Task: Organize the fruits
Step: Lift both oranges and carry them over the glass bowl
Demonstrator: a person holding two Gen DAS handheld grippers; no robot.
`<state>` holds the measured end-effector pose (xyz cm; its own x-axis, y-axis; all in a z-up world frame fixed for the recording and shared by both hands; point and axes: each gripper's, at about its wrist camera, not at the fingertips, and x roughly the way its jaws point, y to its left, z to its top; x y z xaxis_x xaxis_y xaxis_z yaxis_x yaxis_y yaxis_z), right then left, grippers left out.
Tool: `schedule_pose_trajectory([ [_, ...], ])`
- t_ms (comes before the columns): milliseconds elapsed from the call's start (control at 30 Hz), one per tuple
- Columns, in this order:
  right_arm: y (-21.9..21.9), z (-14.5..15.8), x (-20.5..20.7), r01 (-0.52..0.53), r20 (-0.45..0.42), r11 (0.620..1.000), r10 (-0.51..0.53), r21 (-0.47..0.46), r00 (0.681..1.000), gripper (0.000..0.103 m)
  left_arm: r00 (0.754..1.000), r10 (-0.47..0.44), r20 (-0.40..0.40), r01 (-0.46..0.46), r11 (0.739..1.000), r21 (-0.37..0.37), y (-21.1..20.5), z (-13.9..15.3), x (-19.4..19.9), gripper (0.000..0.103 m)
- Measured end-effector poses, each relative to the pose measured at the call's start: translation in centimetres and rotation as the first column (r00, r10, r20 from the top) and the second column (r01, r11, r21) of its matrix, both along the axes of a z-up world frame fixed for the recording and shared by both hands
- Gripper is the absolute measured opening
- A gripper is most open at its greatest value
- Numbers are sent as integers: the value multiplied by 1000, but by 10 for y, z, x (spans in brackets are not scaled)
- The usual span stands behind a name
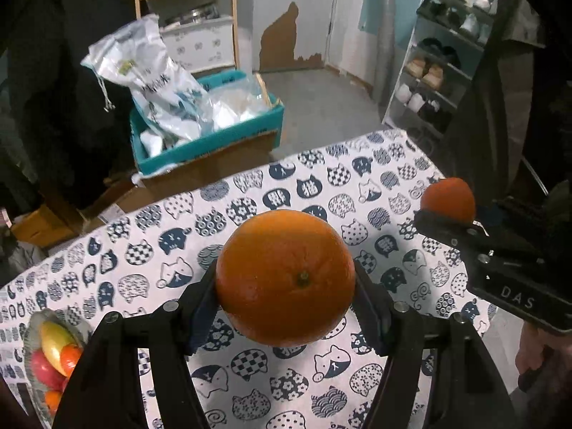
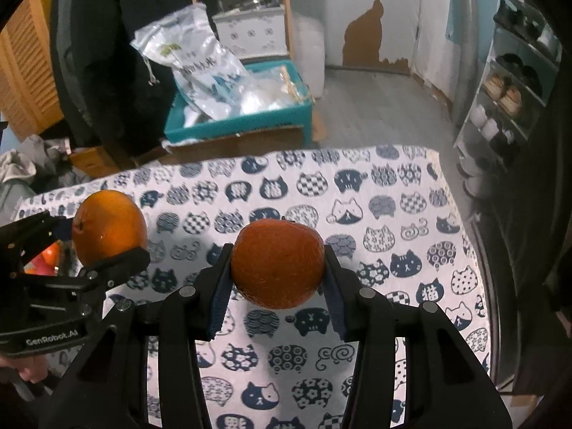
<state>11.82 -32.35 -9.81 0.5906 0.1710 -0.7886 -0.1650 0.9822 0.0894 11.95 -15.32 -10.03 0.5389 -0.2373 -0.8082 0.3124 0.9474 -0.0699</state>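
My left gripper [image 1: 286, 286] is shut on a large orange [image 1: 286, 277], held above the cat-print tablecloth [image 1: 250, 193]. My right gripper [image 2: 277, 268] is shut on a smaller, darker orange [image 2: 277, 262], also lifted off the cloth. In the left wrist view the small orange [image 1: 448, 200] and the right gripper [image 1: 443, 214] show at the right. In the right wrist view the large orange [image 2: 109, 228] sits in the left gripper [image 2: 103, 246] at the left. A glass bowl [image 1: 32, 329] at the lower left holds several fruits: a yellow-green one, a red apple, small oranges.
Beyond the table's far edge stands a teal box [image 1: 207, 150] stuffed with plastic bags, on cardboard boxes. A shoe rack [image 1: 439, 64] stands at the right. A person in dark clothes [image 2: 118, 53] is behind the table at the left. A hand [image 1: 540, 354] holds the right gripper.
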Motion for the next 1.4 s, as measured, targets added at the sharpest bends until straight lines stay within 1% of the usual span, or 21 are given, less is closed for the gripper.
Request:
schedule_pose_trajectory([
  [200,13,26,-10,-31,49,1000,31,6,998,46,999,8,53,-7,1000,-12,12,27,-18,69],
  [433,33,55,-25,-75,112,997,74,3,991,46,995,33,95,-30,999,-30,34,52,-37,69],
  [733,62,78,-37,-125,149,992,123,0,981,46,988,80,132,-74,996,-52,69,74,-59,69],
  [867,78,82,-39,-151,151,988,150,-1,977,46,984,106,140,-98,993,-60,87,79,-65,69],
  [1100,104,81,-38,-193,133,981,189,17,973,46,978,156,138,-146,986,-78,117,79,-71,69],
  [1400,148,75,-35,-254,99,967,251,20,963,46,966,228,120,-217,972,-94,160,73,-81,69],
])
